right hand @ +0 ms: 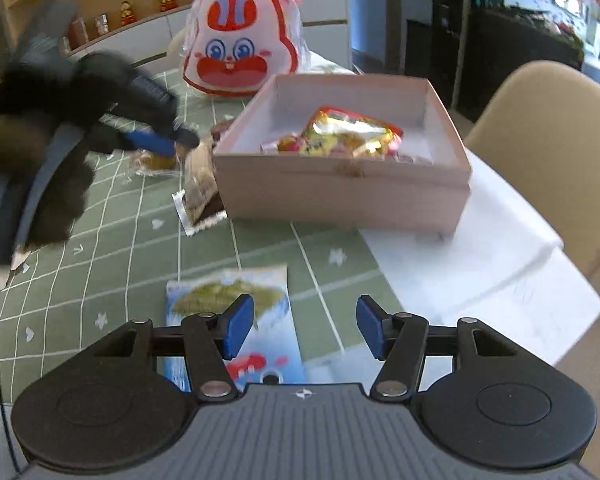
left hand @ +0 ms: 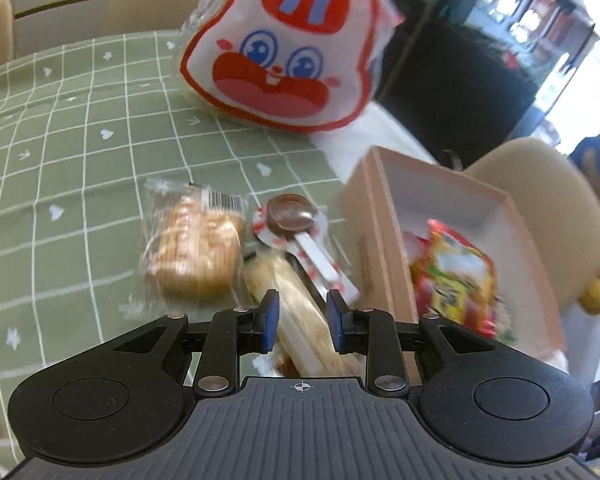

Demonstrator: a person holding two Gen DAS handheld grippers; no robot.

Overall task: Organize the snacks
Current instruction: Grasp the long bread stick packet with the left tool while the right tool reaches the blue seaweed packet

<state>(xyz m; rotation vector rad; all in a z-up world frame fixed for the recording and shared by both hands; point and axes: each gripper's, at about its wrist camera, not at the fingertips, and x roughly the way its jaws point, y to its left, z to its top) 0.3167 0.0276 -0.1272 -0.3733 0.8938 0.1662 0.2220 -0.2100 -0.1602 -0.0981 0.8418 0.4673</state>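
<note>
Your left gripper [left hand: 302, 322], jaws parted and gripping nothing, straddles the long clear-wrapped bread stick [left hand: 300, 312], its axis running up-frame between them; your right gripper [right hand: 304, 326] hangs released.

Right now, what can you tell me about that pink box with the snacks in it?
The pink box looks like cardboard, square, open-topped, with pale inner walls. It sits flat on the table, partly on the green checked cloth, partly on the white surface. Inside lies a shiny red-and-yellow snack packet with some smaller wrapped sweets. A clear-wrapped snack lies against its left corner.
</note>
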